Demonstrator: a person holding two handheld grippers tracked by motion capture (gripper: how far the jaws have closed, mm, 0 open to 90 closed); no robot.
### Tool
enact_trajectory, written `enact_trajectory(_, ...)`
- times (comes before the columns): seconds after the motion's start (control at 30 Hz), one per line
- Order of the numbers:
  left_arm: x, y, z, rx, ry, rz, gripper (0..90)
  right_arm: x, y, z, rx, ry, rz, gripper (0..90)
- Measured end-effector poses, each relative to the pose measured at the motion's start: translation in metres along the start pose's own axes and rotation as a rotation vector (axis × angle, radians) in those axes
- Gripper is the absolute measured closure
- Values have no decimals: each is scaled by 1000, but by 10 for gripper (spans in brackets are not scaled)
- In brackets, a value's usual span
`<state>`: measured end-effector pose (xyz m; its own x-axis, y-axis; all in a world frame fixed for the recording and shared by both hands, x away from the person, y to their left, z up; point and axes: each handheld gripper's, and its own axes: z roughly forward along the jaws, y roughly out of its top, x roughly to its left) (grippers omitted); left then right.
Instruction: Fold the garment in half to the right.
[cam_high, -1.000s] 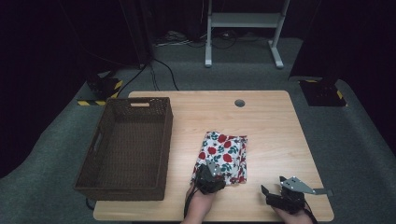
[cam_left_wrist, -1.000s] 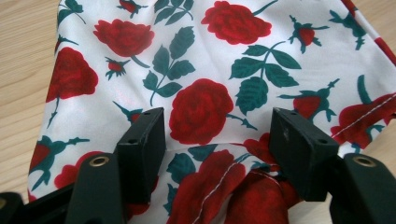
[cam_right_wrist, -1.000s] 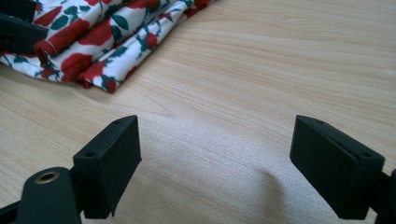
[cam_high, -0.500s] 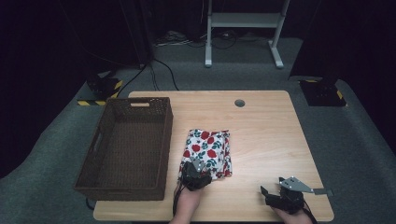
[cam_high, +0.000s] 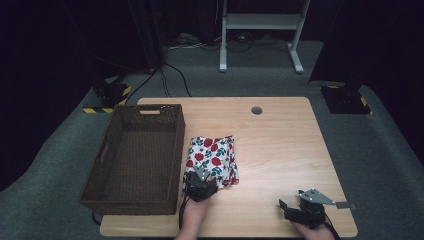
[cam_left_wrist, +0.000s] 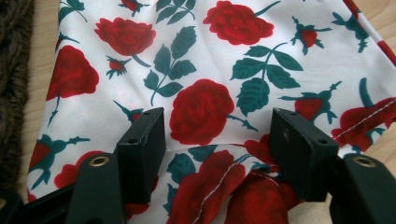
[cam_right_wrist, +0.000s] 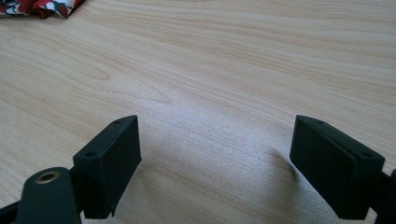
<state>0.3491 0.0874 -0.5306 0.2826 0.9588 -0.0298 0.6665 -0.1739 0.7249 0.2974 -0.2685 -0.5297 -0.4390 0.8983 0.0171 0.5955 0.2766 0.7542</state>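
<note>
A dark wicker basket (cam_high: 135, 160) sits on the wooden table (cam_high: 280, 145), apparently empty.

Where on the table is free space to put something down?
Free: the wide bare wood of the table between the rose cloth and the right edge, ahead of the right claw. Crowded: the left, where basket, cloth and left claw sit close.
</note>
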Motion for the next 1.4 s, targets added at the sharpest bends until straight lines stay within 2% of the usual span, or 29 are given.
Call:
enact_trajectory(0.27, 6, 0, 0, 3, 37, -27, 365, 0, 0, 0, 0, 1, -3, 161)
enact_trajectory(0.63, 8, 2, 1, 4, 48, -44, 361, 0, 0, 0, 4, 2, -3, 161)
enact_trajectory(0.7, 7, 2, 0, 2, 39, -47, 339, 0, 0, 1, 5, 3, -2, 161)
enact_trajectory(0.77, 4, 3, -4, -27, 29, -43, 300, 0, 0, 1, 5, 4, -2, 161)
enact_trajectory(0.83, -1, 4, -9, -55, -15, -42, 272, 0, 0, 1, 6, 4, -2, 162)
enact_trajectory(0.9, -11, 4, -15, -72, -50, -10, 247, 1, 0, 1, 10, 4, -3, 162)
enact_trajectory(1.0, -27, 0, -23, -96, -124, 33, 228, 1, 0, 1, 11, 4, -7, 162)
enact_trajectory(1.07, -41, -3, -27, -98, -153, 89, 198, 1, 0, 1, 14, 5, -7, 162)
enact_trajectory(1.1, -48, -5, -30, -110, -148, 120, 180, 1, 0, 2, 16, 5, -7, 162)
enact_trajectory(1.17, -60, -9, -34, -116, -182, 161, 163, 1, 0, 2, 17, 4, -9, 162)
enact_trajectory(1.27, -75, -16, -32, -78, -236, 230, 163, 2, 1, 2, 22, 3, -14, 163)
enact_trajectory(1.33, -84, -22, -28, -42, -242, 280, 163, 2, 1, 2, 22, 3, -14, 163)
enact_trajectory(1.4, -88, -26, -22, 0, -257, 297, 160, 2, 0, 2, 20, 4, -12, 163)
